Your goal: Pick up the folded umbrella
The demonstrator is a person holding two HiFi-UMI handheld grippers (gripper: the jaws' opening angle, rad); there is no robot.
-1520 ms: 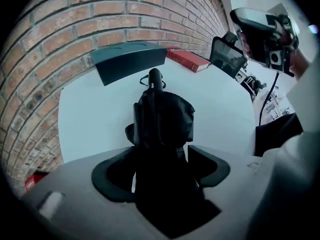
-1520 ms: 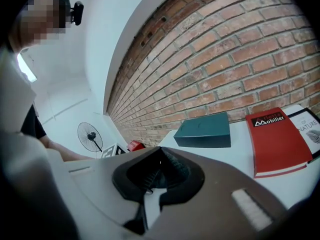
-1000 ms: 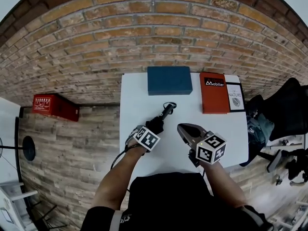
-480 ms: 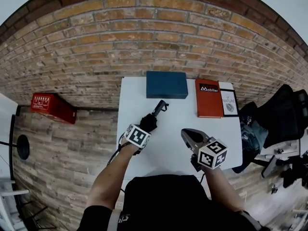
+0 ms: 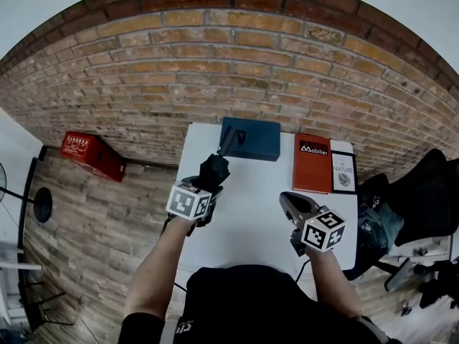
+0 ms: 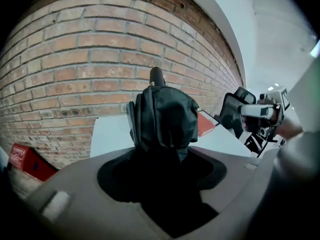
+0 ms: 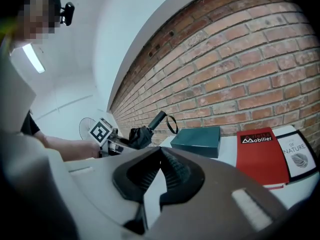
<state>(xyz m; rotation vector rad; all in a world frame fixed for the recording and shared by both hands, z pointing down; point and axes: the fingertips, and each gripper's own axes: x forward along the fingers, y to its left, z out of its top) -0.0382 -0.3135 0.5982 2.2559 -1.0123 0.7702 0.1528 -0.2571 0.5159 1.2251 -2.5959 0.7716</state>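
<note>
The left claw clamps the black folded umbrella around its bundled canopy, handle toward the brick wall, holding it clear above the white table. The right claw, pinched together and empty, hovers aside, seemingly unneeded for a 1-handed pickup.

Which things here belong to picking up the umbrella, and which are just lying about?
In the job:
folded umbrella, held above the white table
left gripper, clamped on it

Lying about:
teal box
red Mobilier book
white Nature booklet
red crate on the floor
right gripper, shut and empty
</note>
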